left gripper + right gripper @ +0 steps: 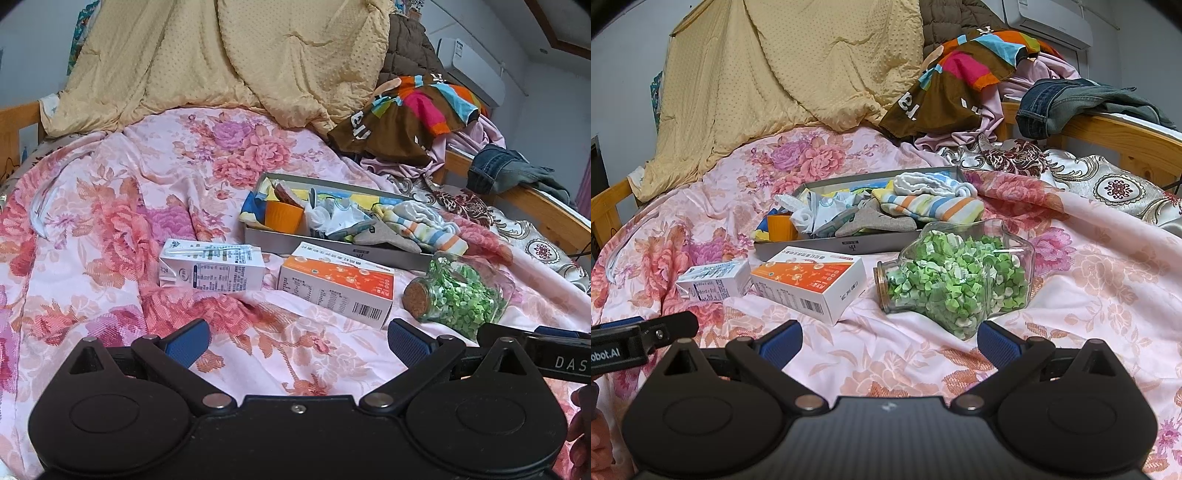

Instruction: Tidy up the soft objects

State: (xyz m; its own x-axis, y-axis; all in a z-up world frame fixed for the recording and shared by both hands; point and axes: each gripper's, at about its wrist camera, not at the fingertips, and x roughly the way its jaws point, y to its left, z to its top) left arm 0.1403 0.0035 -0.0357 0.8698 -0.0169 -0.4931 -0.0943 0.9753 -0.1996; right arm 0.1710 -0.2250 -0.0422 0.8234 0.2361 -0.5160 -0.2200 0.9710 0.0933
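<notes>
Right now your left hand-held gripper (295, 341) and right hand-held gripper (888, 341) both hover spread wide and empty over the floral bed cover (110, 206). From left to right ahead of you lie a white carton (211, 270), an orange-and-white box (338, 286) and a corked glass jar (955, 277) of green bits on its side, cork pointing left. Beyond them, well apart from both grippers, the shallow grey tray (332, 248) holds an orange cup (283, 216), crumpled cloths and a striped sock (932, 206) lying lengthwise across its right end.

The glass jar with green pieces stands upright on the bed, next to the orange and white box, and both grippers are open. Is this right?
Not quite: the glass jar lies on its side, cork pointing toward the orange and white box, as the right wrist view shows. The left gripper and right gripper are open.
</notes>
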